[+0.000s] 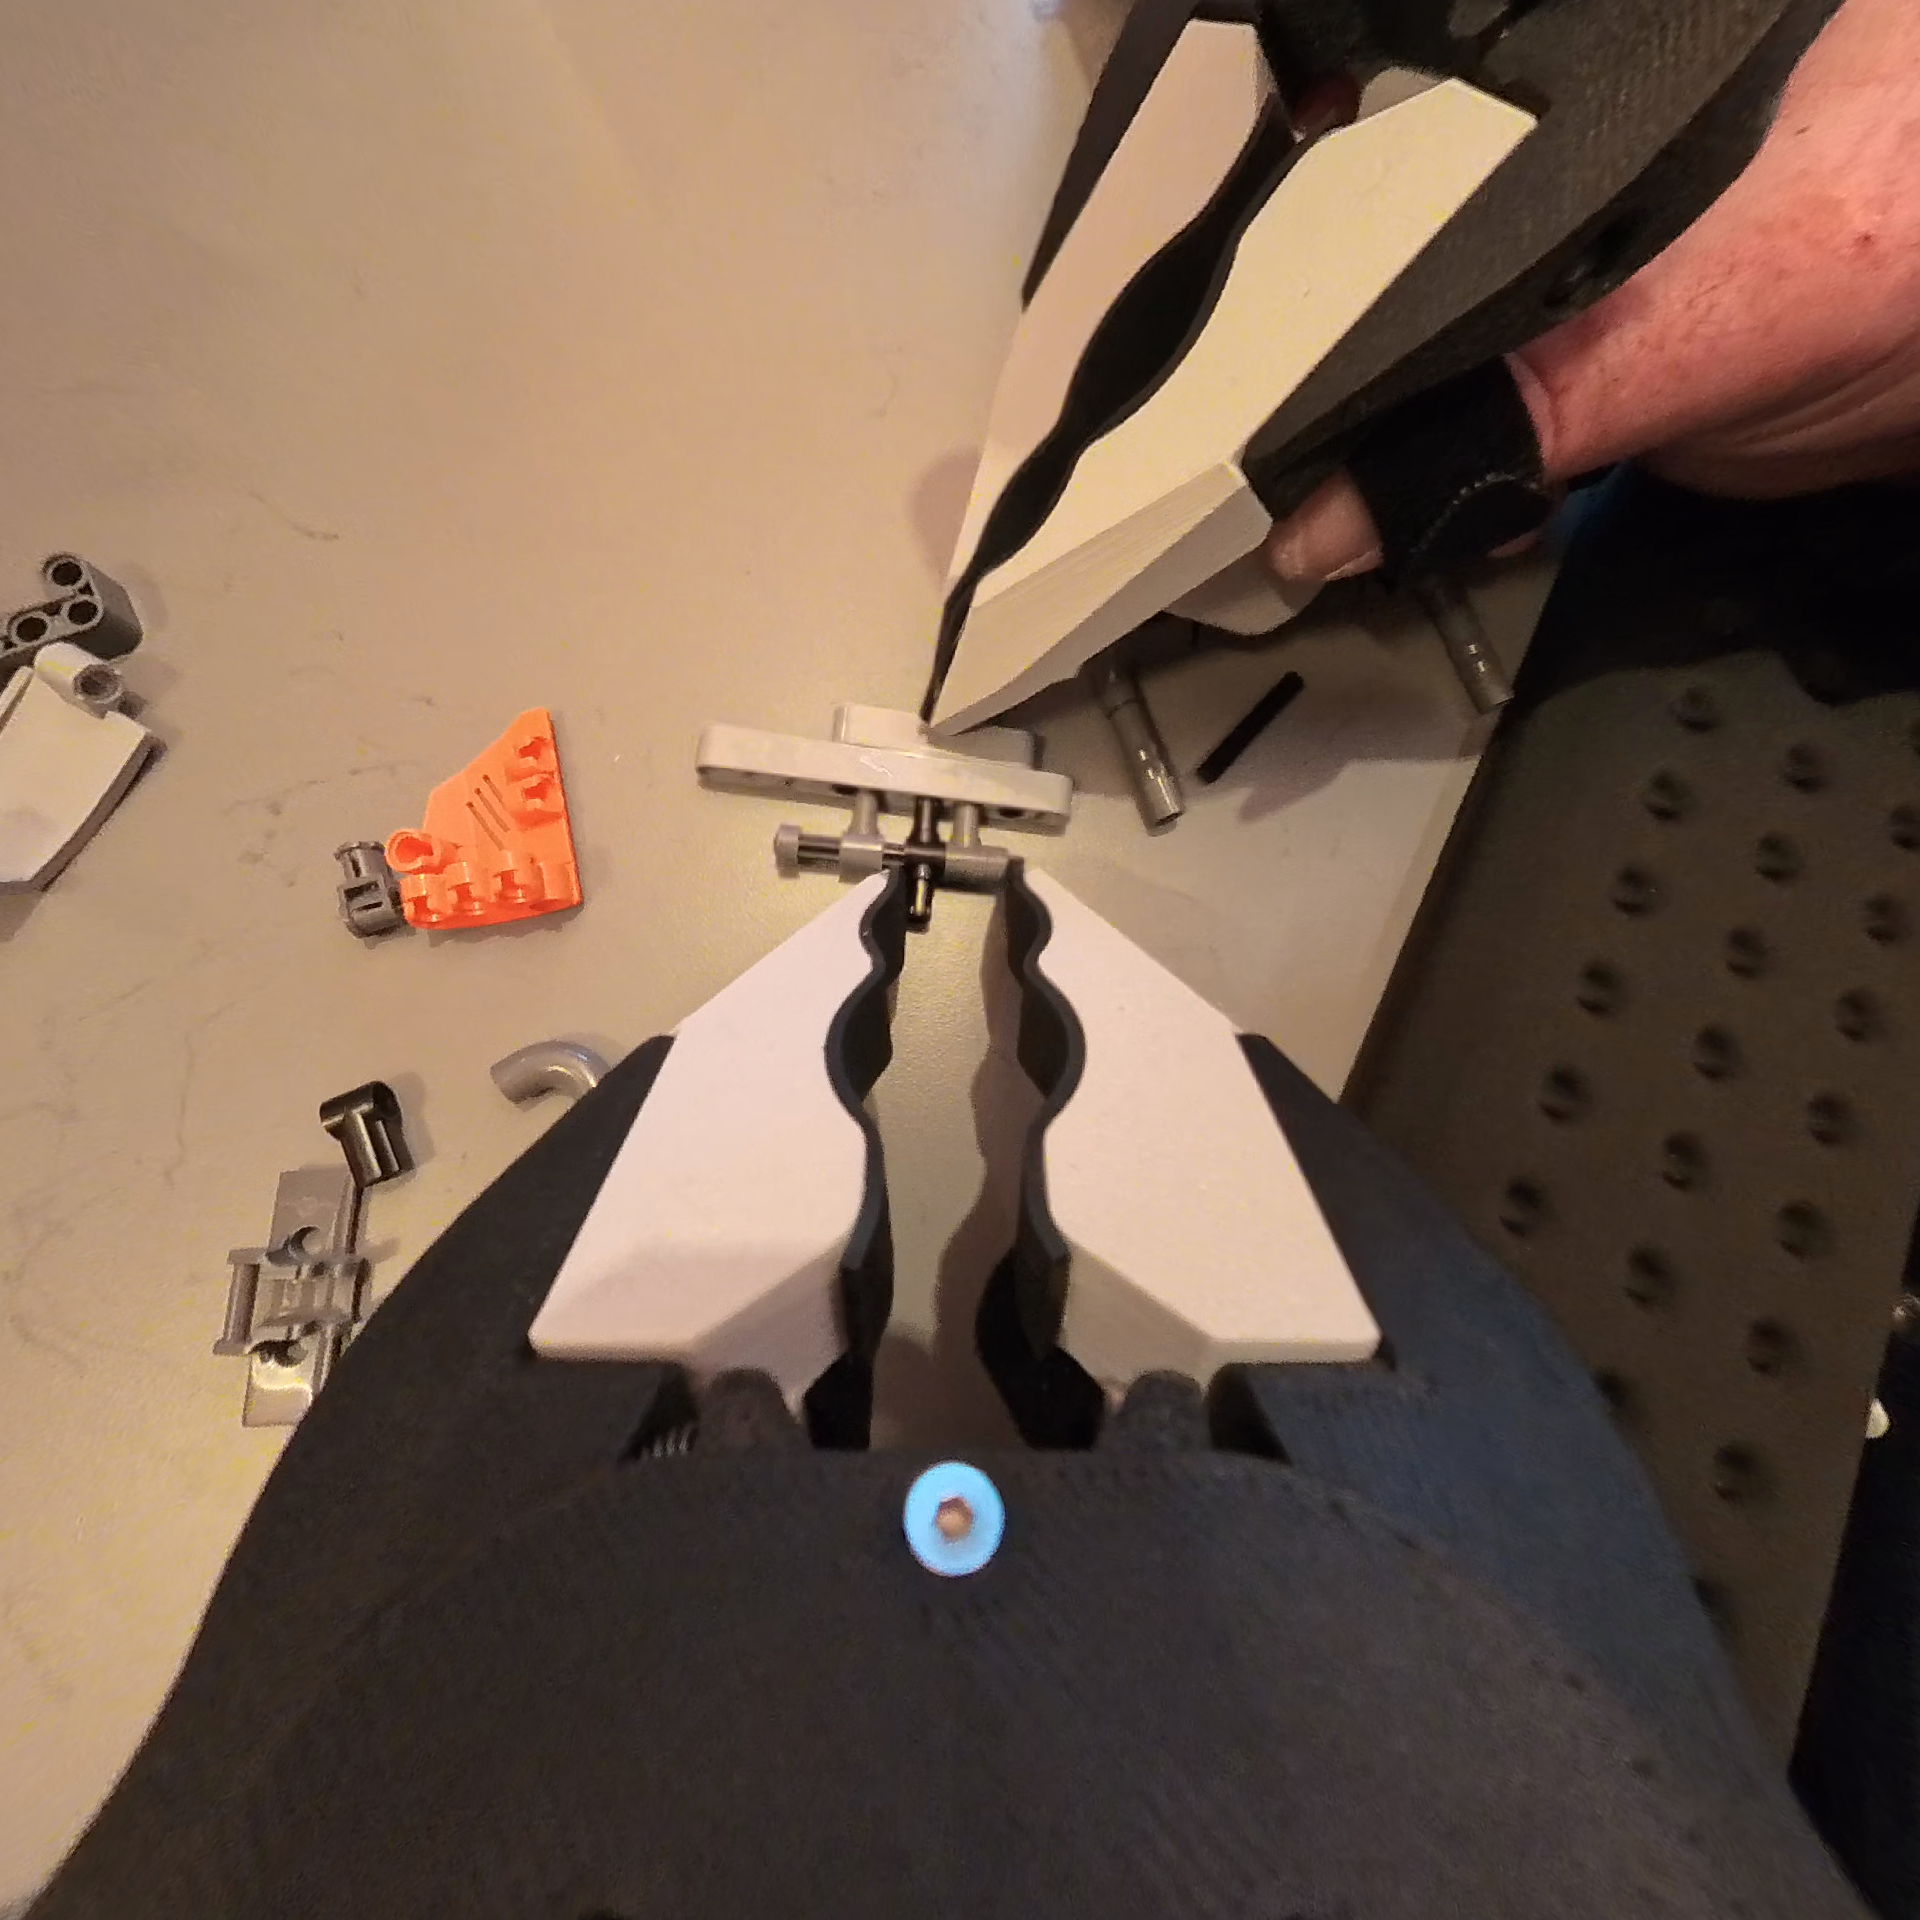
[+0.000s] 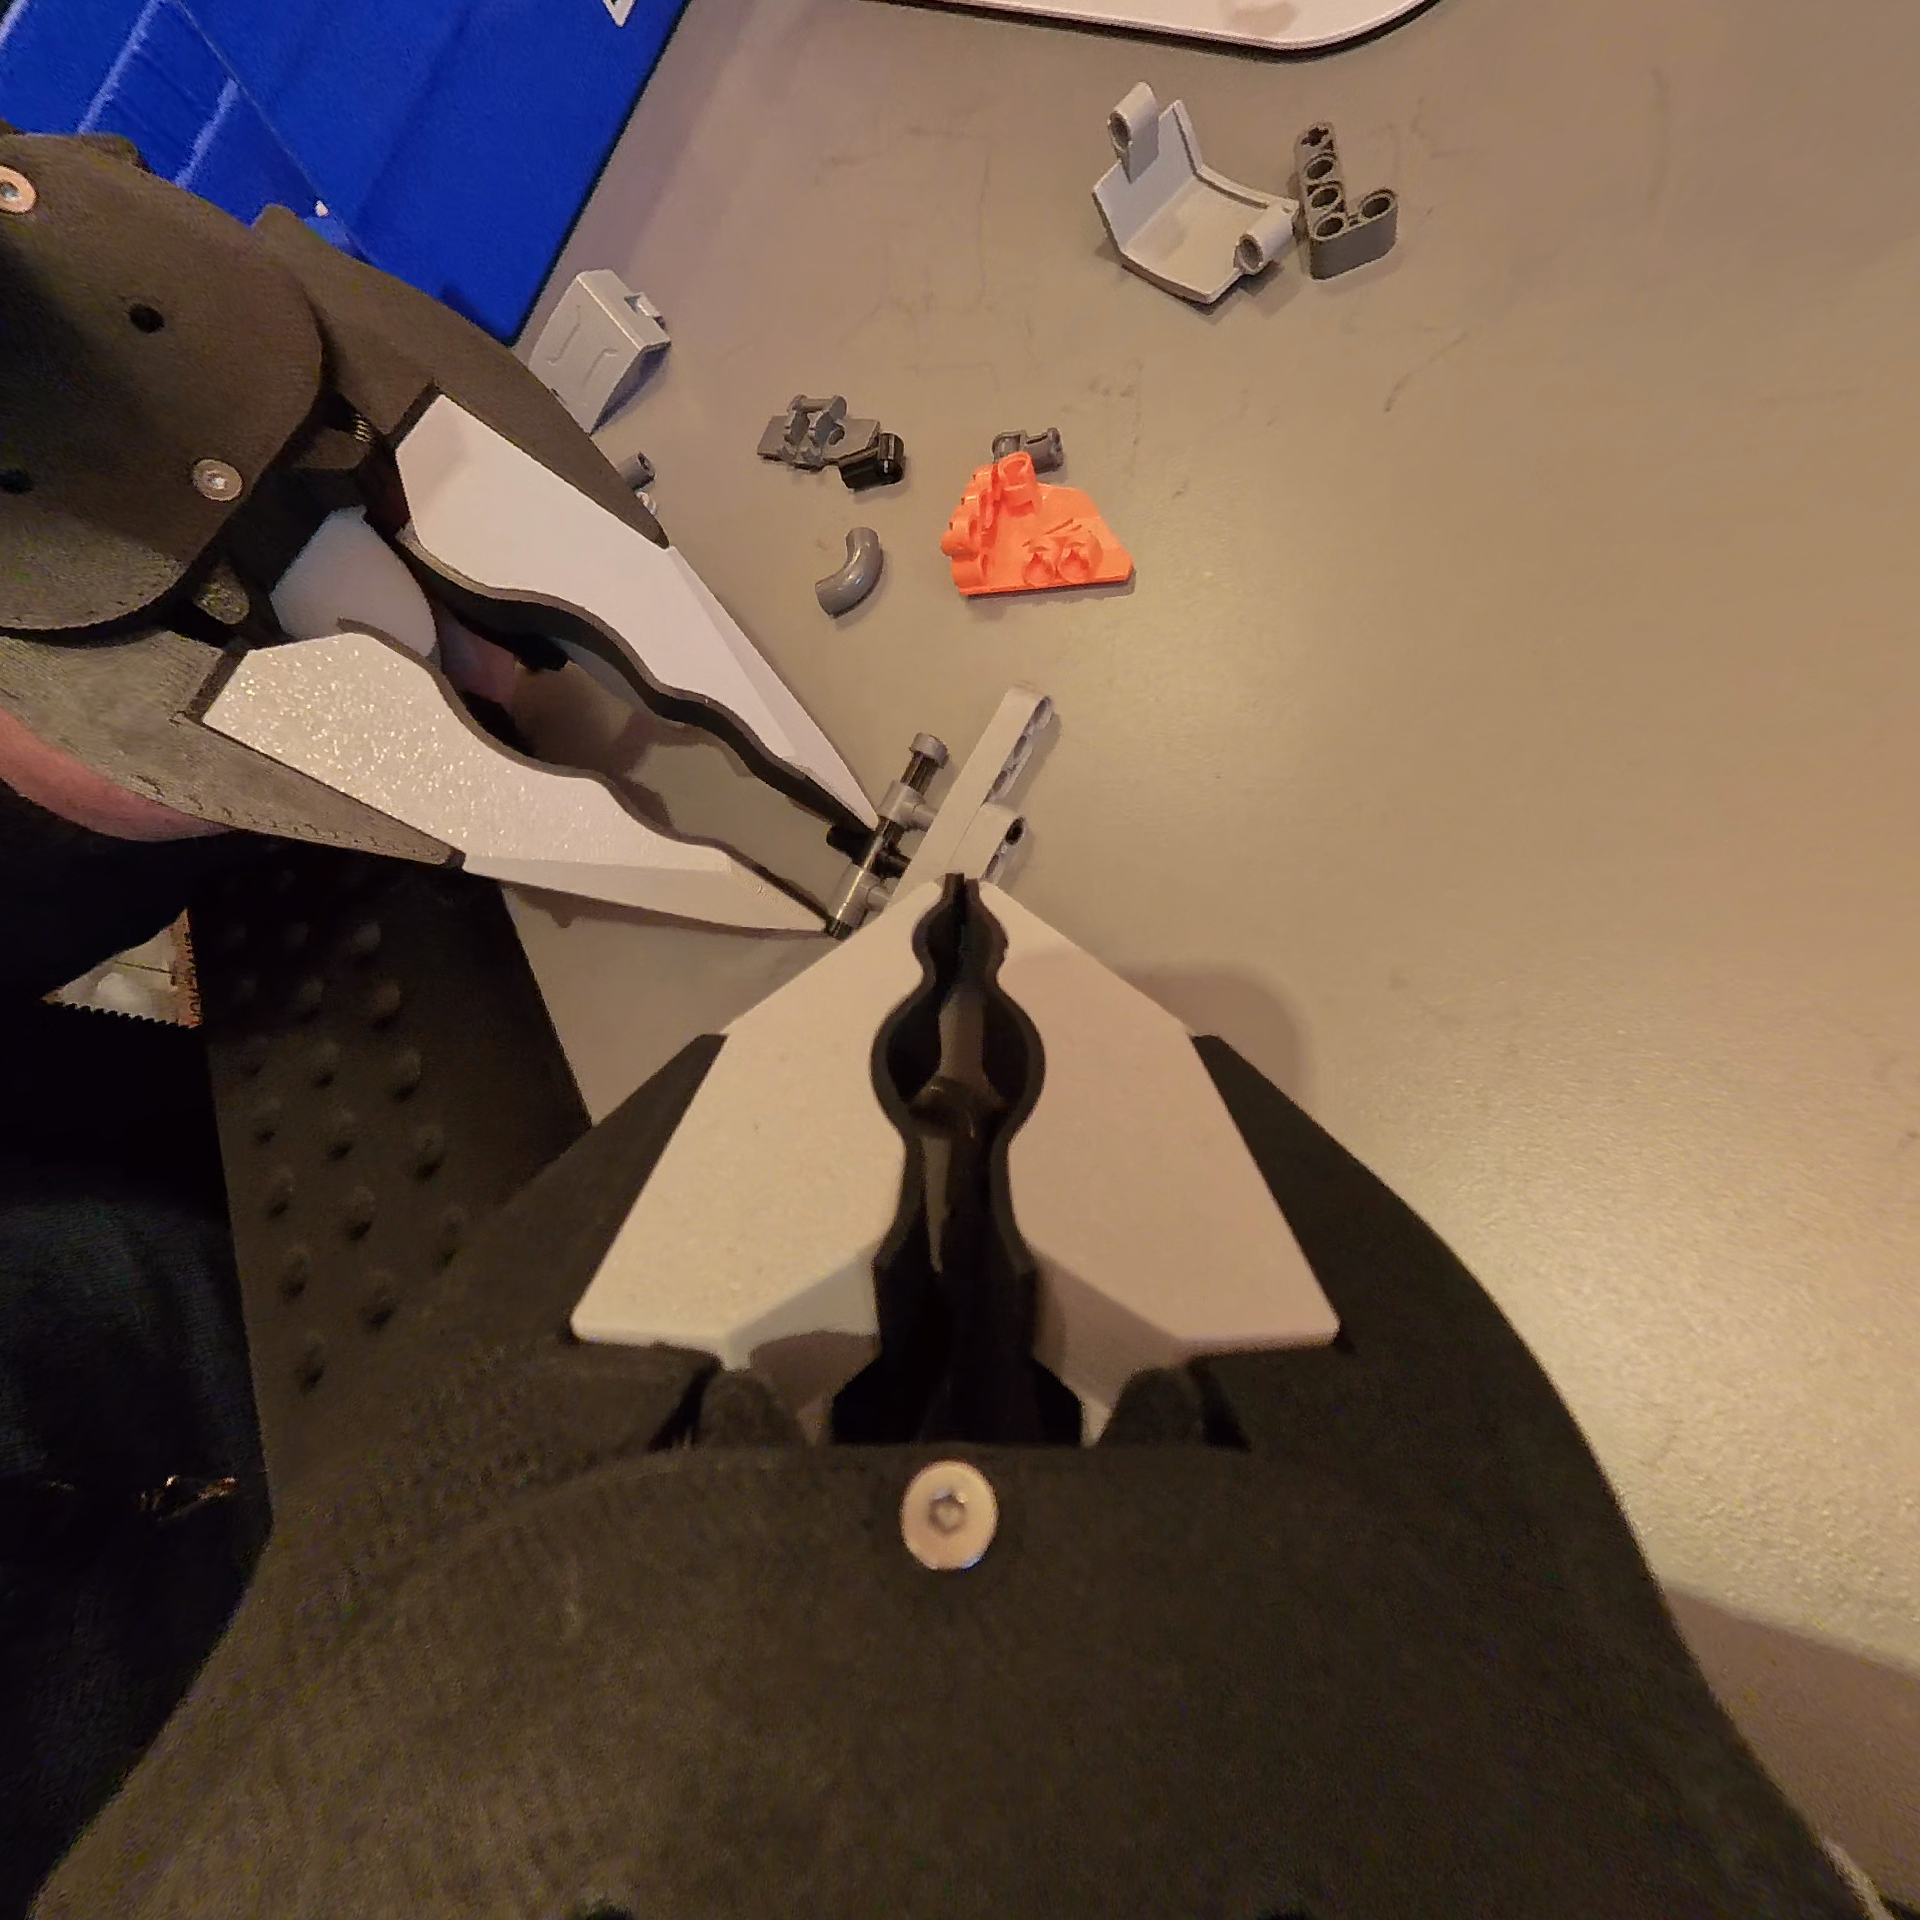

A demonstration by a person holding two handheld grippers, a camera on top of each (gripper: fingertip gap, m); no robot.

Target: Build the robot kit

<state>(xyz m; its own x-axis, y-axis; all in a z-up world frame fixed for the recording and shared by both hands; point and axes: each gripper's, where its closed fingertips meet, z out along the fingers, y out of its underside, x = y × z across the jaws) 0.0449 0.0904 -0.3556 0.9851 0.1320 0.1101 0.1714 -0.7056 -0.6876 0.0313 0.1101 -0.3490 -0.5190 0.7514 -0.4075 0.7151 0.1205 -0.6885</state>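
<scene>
A light grey beam [image 1: 883, 774] lies on the tan table [image 1: 520, 364] with a small dark grey cross bar [image 1: 894, 854] and a black pin [image 1: 920, 894] plugged into its near side. My left gripper [image 1: 945, 883] is partly open. Its tips touch the cross bar and the black pin sticks out between its fingers. My right gripper [image 2: 961, 888] is shut, with its tip pressed on the beam [image 2: 997, 790] from above. The right gripper also shows in the left wrist view [image 1: 935, 717]. The left gripper also shows in the right wrist view [image 2: 852, 878].
An orange panel [image 1: 499, 831], a grey elbow [image 1: 545, 1070], a black connector [image 1: 364, 1132] and a curved grey panel [image 2: 1184, 218] with an L-beam [image 2: 1340, 208] lie scattered. Grey pins [image 1: 1143, 758] sit behind the beam. A black studded mat [image 1: 1662, 1039] borders the table. A blue box [image 2: 364, 135] is at the back. The tips of both grippers are at nearly the same place.
</scene>
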